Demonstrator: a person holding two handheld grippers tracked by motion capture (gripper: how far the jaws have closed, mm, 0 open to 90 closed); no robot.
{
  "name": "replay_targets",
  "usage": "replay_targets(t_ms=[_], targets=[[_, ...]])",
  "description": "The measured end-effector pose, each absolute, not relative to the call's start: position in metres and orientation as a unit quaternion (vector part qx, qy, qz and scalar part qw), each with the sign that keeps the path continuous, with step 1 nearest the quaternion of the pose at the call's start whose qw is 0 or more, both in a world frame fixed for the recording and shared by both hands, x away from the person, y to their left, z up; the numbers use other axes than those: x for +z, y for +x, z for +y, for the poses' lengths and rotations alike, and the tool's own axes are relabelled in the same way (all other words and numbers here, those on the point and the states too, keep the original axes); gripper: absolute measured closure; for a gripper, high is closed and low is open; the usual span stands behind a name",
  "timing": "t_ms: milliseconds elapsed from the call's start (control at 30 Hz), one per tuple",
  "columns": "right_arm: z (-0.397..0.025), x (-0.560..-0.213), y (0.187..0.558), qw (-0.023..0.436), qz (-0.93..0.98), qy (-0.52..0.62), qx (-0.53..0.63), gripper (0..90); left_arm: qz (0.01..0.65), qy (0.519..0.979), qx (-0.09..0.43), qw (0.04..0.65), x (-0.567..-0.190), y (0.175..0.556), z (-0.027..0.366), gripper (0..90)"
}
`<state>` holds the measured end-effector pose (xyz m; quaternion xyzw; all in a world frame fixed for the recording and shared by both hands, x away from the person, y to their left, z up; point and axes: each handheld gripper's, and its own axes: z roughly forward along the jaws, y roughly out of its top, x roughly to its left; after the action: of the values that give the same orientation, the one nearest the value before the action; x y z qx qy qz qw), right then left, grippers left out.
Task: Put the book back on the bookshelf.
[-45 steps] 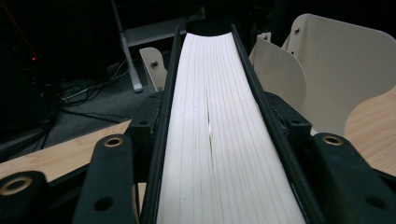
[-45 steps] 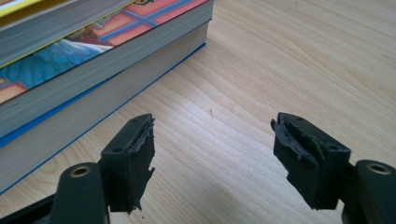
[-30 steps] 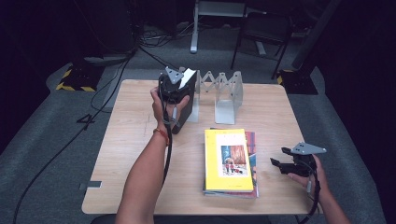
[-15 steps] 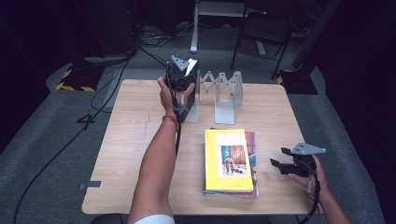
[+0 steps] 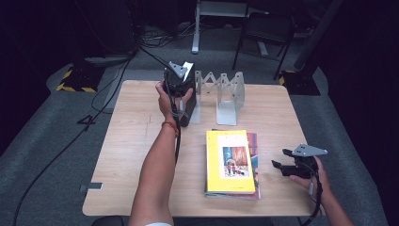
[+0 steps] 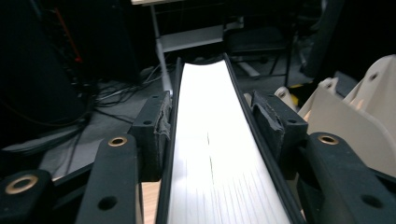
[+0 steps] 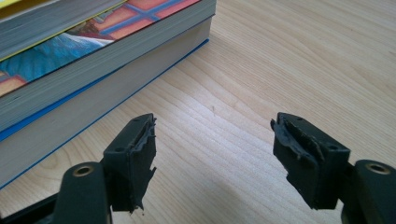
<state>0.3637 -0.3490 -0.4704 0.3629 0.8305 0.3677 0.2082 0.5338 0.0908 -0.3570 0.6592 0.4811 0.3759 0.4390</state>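
Note:
My left gripper (image 5: 179,80) is shut on a black-covered book (image 5: 187,109), held upright at the far left of the table beside the left end of a grey metal book rack (image 5: 225,96). In the left gripper view the book's white page edge (image 6: 210,158) runs between the pads (image 6: 161,128), with the rack's pale dividers (image 6: 348,112) at the right. My right gripper (image 5: 282,163) hovers open low over the table, just right of a stack of books (image 5: 231,162) topped by a yellow one. Its jaws stand wide apart over bare wood, with the stack's edges (image 7: 70,65) close by.
The wooden table (image 5: 131,141) has free room on its left half and front right corner (image 7: 303,56). Cables, a chair and a stand's legs are on the dark floor beyond the far edge. The left forearm stretches across the table's middle.
My left gripper has carried the black book a little farther from the person, toward the rack's left end. The right gripper and the stack have stayed put.

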Motion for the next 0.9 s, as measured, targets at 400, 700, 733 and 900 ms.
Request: replay_targets(t_ms=[400,700,733,900], targets=[[-0.347,-0.471,0.364,0.207,0.835,0.361,0.361,30.2,0.476,0.663,0.374,0.44,-0.354,0.529,0.091,42.2],[-0.347,-0.469,0.363,0.207,0.834,0.359,0.364,30.2,0.468,0.667,0.369,0.448,-0.34,0.522,0.097,37.1],[-0.347,-0.469,0.363,0.207,0.834,0.358,0.364,30.3,0.466,0.666,0.368,0.451,-0.339,0.521,0.098,37.0],[-0.346,-0.469,0.363,0.207,0.835,0.358,0.364,30.2,0.45,0.673,0.371,0.455,-0.33,0.512,0.104,35.6]])
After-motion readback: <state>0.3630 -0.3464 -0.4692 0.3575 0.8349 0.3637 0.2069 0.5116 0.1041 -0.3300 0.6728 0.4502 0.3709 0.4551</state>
